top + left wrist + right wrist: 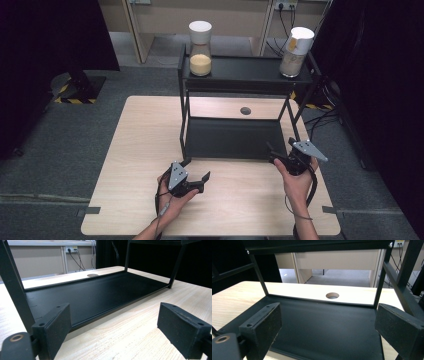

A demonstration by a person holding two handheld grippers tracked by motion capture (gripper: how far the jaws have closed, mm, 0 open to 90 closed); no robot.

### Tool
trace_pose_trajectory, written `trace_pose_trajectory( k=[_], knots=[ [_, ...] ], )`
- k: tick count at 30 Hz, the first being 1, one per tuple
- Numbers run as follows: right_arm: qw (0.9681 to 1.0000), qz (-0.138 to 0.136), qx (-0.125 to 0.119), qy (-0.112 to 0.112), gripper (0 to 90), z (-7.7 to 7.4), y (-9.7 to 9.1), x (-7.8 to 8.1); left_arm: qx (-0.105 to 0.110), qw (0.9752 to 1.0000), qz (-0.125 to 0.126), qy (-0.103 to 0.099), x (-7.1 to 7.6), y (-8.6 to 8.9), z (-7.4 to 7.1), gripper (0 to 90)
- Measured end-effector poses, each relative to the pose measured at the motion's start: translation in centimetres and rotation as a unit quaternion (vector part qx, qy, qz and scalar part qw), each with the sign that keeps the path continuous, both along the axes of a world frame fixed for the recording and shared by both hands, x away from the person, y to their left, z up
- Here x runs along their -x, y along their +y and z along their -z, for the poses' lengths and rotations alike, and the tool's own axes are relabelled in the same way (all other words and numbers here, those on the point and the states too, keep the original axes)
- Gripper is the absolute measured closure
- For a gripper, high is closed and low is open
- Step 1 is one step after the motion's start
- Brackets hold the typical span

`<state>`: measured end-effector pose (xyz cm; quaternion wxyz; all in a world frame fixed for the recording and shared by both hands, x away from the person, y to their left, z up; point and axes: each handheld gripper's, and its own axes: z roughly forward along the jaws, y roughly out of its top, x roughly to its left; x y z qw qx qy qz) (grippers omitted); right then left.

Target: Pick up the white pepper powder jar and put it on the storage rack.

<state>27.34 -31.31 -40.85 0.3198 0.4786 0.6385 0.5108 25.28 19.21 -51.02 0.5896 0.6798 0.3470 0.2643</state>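
A black two-tier rack (pixel 235 135) stands at the far middle of the desk (pixel 135 150); on its top shelf sit two jars with white lids, one at eleven o'clock (pixel 200 48) part filled with yellow grain, the other at one o'clock (pixel 296 52) holding a paler fill; the lower shelf (pixel 95 293) lies bare. The left gripper (pixel 192 181) hovers over the desk at six o'clock, just off the rack's near left corner, its fingers (pixel 53 327) spread wide with nothing between them; the right gripper (pixel 282 155) sits at four o'clock by the near right post, its fingers (pixel 263 326) likewise apart and empty, looking into the lower shelf toward the round hole (pixel 332 295) in the desk.

The jars look like glass: rigid, smooth, likely slippery, breakable if knocked off the shelf; the grain makes each bottom-heavy, probably moderate in weight. I would take hold around the body below the lid, fingers on opposite sides, squeezing firmly but not hard; the lid may only rest on top, so it seems a poor place to lift from.
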Motion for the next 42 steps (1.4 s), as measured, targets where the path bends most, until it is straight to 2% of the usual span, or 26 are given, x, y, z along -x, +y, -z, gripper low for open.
trace_pose_trajectory(
  k=[28, 42],
  knots=[
    [0.9996, -0.002, -0.005, 0.028, 7.7, 3.4, 0.0, 1.2, 0.001, 1.0, -0.001, 0.0, 0.0, 0.0, 0.0, 11.5],
    [0.9996, 0.003, -0.003, 0.029, 7.7, 5.2, 0.1, 2.1, 0.001, 1.0, -0.001, -0.001, 0.1, 0.0, 0.0, 11.5]
  ],
)
